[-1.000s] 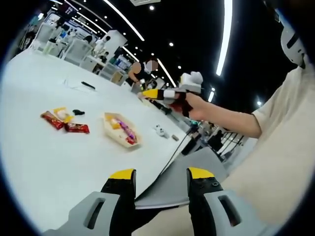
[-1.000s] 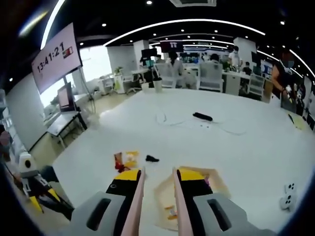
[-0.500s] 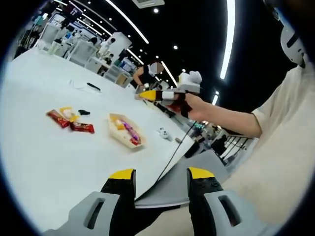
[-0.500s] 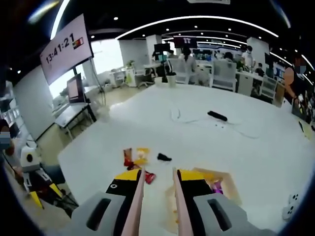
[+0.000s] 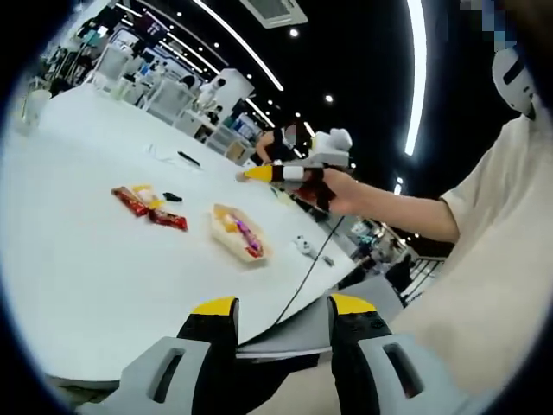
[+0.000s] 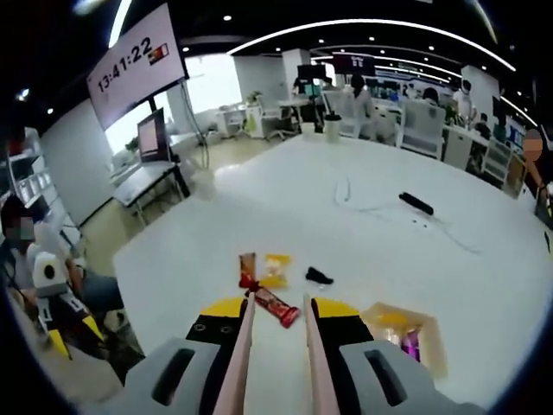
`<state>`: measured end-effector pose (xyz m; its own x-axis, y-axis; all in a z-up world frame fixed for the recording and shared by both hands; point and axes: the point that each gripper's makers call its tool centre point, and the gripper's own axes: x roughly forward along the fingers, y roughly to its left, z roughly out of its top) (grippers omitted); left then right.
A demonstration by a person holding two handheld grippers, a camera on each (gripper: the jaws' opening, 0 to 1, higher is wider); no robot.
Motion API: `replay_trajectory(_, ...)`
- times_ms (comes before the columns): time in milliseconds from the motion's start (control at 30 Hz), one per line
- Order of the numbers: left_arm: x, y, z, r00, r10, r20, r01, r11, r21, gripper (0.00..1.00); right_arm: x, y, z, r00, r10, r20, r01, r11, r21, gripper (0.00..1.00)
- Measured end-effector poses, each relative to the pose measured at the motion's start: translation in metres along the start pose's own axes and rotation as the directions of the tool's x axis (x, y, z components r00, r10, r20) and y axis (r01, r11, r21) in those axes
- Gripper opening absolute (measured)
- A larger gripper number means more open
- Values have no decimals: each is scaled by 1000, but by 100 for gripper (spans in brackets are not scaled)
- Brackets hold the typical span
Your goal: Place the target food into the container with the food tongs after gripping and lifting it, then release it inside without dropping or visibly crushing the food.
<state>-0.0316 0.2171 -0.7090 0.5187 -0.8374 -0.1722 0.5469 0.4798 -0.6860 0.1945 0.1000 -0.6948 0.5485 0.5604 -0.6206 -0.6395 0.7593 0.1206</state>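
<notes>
A big white desk (image 5: 78, 259) is holding all the things. In the left gripper view, the left hand-held gripper (image 5: 283, 311) is hanging over the near edge of the desk with its yellow-tipped jaws wide apart and nothing between them. Farther off in this view, a person's hand (image 5: 341, 186) is holding the right hand-held gripper (image 5: 246, 174) up in the air above the desk.

In the right gripper view, the right hand-held gripper (image 6: 275, 313) is gripping the pink food tongs (image 6: 244, 354), whose two thin arms are running up between its jaws. The tips of the tongs are standing apart with nothing in them.

The food is lying on the desk. A red snack bar (image 6: 278, 307) is lying just past the tongs' tips. Another red bar (image 6: 247, 268) and a yellow packet (image 6: 276, 270) are lying side by side a little farther on. A small black thing (image 6: 319, 277) is sitting near them. The container (image 6: 406, 333) is a tan tray off to the right, with some colourful wrapped snacks already inside it. A black remote (image 6: 416, 203) and a thin cable (image 6: 367, 206) are lying well apart at the far side.
</notes>
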Motion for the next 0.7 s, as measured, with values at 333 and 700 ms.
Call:
replay_trajectory(333,-14,3,-5,994,88,58,-86,995,-40,40,30,17,-7,995,77,-68,-80,996,-43,29)
replay_trajectory(700,-12,2,-14,985,146,93,-137,986,-90,40,56,29,-10,984,139,-109,-148,986,-81,29)
